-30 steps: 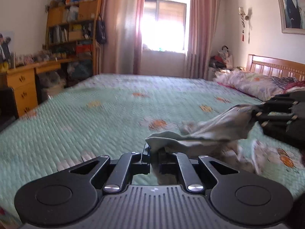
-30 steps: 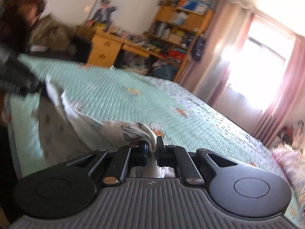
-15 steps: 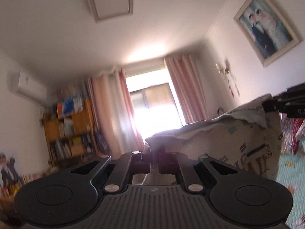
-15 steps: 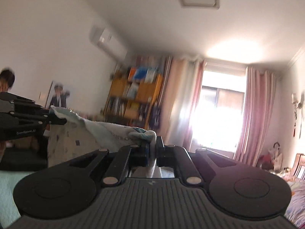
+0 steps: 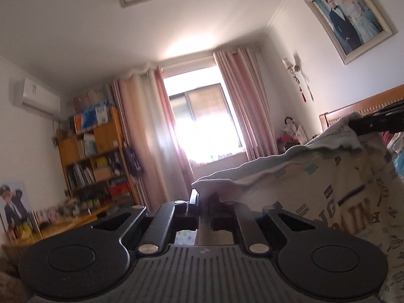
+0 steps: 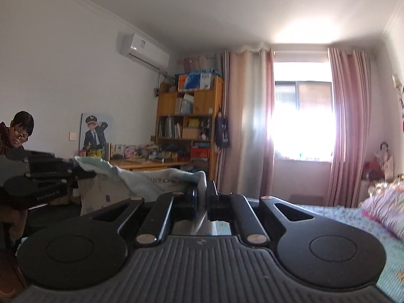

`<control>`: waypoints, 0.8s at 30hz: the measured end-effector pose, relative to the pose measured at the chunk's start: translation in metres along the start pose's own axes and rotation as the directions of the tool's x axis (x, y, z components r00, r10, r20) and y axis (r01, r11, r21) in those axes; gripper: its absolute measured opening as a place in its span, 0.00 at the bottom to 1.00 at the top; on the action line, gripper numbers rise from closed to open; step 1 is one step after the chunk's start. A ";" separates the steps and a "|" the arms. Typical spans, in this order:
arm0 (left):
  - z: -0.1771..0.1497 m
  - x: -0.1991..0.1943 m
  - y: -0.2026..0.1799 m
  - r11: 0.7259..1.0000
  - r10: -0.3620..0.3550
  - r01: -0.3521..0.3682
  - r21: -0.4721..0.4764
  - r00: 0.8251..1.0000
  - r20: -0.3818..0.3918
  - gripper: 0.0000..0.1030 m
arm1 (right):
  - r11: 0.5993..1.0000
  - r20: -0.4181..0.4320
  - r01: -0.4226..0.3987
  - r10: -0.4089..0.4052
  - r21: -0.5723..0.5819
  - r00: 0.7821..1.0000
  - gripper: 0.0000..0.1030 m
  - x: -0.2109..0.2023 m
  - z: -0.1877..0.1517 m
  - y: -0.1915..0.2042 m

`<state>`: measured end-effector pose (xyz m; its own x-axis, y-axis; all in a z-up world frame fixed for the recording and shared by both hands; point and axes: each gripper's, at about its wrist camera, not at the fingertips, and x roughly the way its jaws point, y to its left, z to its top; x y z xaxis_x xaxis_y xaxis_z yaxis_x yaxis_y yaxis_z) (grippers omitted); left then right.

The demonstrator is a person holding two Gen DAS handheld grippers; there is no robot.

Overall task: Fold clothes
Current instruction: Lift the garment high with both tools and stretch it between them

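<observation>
My left tongs (image 5: 204, 200) are clamped on one upper corner of the shirt (image 5: 315, 194), a fold of its pale hem bunched between the pads. My right tongs (image 6: 201, 194) are clamped on the other upper corner, with a wad of white cloth standing up out of the closed jaws. From the left view, the right tongs show far off to the right, at the end of the cloth's top edge. From the right view, the left tongs sit well off to the left, with the edge sagging a little between the two.

The shirt hangs in the air between the tongs, spread like a curtain, its printed face toward me and the body dropping below both grips. The bed (image 6: 328, 217) lies ahead of and below the right tongs.

I judge it light and very soft: the top edge droops and ripples rather than holding a line, so it will swing and crumple with any quick move. It looks like knit cotton, not slippery, and nothing about it is fragile. The corners seem to me the right hold, since they keep it spread. The grip looks small on both sides, only an edge of cloth, so a sharp tug might pull a corner free.
</observation>
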<state>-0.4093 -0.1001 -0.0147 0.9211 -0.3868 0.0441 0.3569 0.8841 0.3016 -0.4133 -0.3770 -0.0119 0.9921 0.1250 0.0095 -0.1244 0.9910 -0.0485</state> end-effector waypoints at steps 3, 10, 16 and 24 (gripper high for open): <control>-0.012 -0.005 0.002 1.000 -0.006 0.005 -0.028 1.000 -0.021 0.08 | 1.000 -0.004 -0.003 0.003 -0.008 1.000 0.08 -0.013 -0.003 0.003; -0.026 0.030 -0.027 0.994 -0.085 0.093 0.059 0.988 -0.130 0.08 | 1.000 -0.032 0.004 -0.004 0.007 0.999 0.07 -0.019 -0.010 -0.008; -0.052 0.039 -0.048 0.988 -0.105 0.118 0.099 0.986 -0.132 0.08 | 0.984 -0.173 -0.143 0.160 0.104 0.972 0.66 -0.008 -0.099 0.011; -0.043 0.007 -0.046 0.975 -0.179 0.186 0.121 0.982 -0.063 0.08 | 0.985 -0.237 -0.174 0.169 0.001 0.957 0.83 0.016 -0.181 0.031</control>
<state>-0.4127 -0.1325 -0.0695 0.8502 -0.5217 -0.0712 0.5005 0.7587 0.4171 -0.3989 -0.3532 -0.1941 0.9317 0.2763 -0.2359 -0.2952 0.9542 -0.0481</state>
